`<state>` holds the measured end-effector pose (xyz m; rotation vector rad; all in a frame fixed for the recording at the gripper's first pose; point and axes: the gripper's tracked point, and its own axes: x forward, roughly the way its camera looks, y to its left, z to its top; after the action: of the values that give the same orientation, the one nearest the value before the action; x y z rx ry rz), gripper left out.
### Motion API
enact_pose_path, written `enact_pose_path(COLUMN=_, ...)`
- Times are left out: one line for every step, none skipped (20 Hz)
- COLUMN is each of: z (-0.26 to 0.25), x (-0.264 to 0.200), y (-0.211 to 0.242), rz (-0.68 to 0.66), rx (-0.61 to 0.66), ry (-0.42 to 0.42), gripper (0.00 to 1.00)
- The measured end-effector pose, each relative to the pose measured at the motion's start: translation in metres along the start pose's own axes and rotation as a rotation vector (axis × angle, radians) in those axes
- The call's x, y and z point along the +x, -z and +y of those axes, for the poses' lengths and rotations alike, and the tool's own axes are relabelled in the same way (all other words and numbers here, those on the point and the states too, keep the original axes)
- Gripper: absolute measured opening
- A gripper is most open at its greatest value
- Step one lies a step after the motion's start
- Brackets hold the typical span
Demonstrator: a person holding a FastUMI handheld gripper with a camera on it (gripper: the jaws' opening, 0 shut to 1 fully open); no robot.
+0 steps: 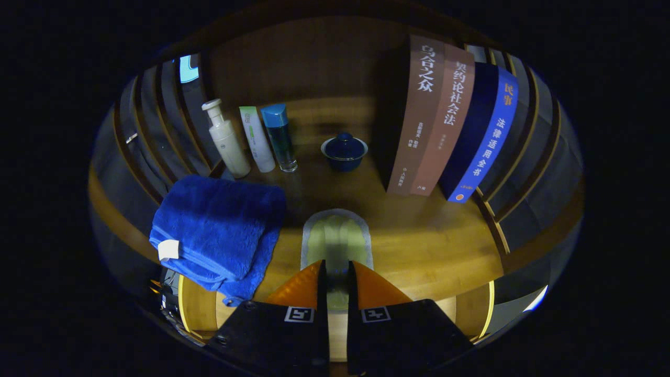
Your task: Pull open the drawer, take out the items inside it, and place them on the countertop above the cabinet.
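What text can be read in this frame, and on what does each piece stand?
"乌合之众": brown book spine.
"契约论社会法": lighter brown spine beside it.
"民事" and "法律适用全书": blue spine.
Smaller print on the spines and the three bottles: too small to read.
Pale green pad, clamped by the gripper fingers: no text.

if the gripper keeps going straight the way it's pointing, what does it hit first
The gripper has its fingers nearly closed on a flat pale green item that sticks out ahead. Beyond that, the first thing in line looks like the lidded blue cup on the wooden countertop, though depth is uncertain.
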<state>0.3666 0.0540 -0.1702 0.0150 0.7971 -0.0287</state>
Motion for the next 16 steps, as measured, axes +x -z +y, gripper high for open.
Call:
enact_pose_path(z=0.000, x=0.004, y=-0.004, rz=-0.001, rx=0.002, ry=0.005, gripper=0.18)
enact_pose_path(z=-0.003, x=0.006, y=-0.006, rz=-0.002, rx=0.009, ry=0.013, gripper=0.18)
enact_pose_path(z=-0.005, x=0.009, y=-0.008, rz=-0.003, rx=0.018, ry=0.019, gripper=0.18)
enact_pose_path(z=-0.005, x=0.011, y=-0.010, rz=0.000, rx=0.029, ry=0.019, gripper=0.18)
enact_pose_path(z=-0.005, x=0.012, y=-0.010, rz=0.004, rx=0.035, ry=0.017, gripper=0.18)
enact_pose_path(z=-0.005, x=0.012, y=-0.011, rz=0.007, rx=0.037, ry=0.015, gripper=0.18)
enact_pose_path(z=-0.004, x=0.013, y=-0.011, rz=0.006, rx=0.037, ry=0.013, gripper=0.20)
enact_pose_path(z=-0.004, x=0.013, y=-0.010, rz=0.006, rx=0.040, ry=0.010, gripper=0.22)
enact_pose_path(z=-0.004, x=0.014, y=-0.009, rz=0.007, rx=0.046, ry=0.009, gripper=0.23)
enact_pose_path(z=-0.005, x=0.014, y=-0.008, rz=0.008, rx=0.048, ry=0.011, gripper=0.25)
enact_pose_path(z=-0.005, x=0.013, y=-0.008, rz=0.006, rx=0.047, ry=0.012, gripper=0.26)
enact_pose_path(z=-0.005, x=0.012, y=-0.007, rz=0.004, rx=0.044, ry=0.013, gripper=0.27)
enact_pose_path(z=-0.005, x=0.009, y=-0.007, rz=-0.003, rx=0.037, ry=0.018, gripper=0.28)
enact_pose_path(z=-0.005, x=0.008, y=-0.008, rz=-0.013, rx=0.033, ry=0.019, gripper=0.36)
enact_pose_path(z=-0.005, x=0.005, y=-0.008, rz=-0.025, rx=0.029, ry=0.023, gripper=0.52)
enact_pose_path(z=-0.005, x=0.001, y=-0.010, rz=-0.040, rx=0.028, ry=0.023, gripper=0.68)
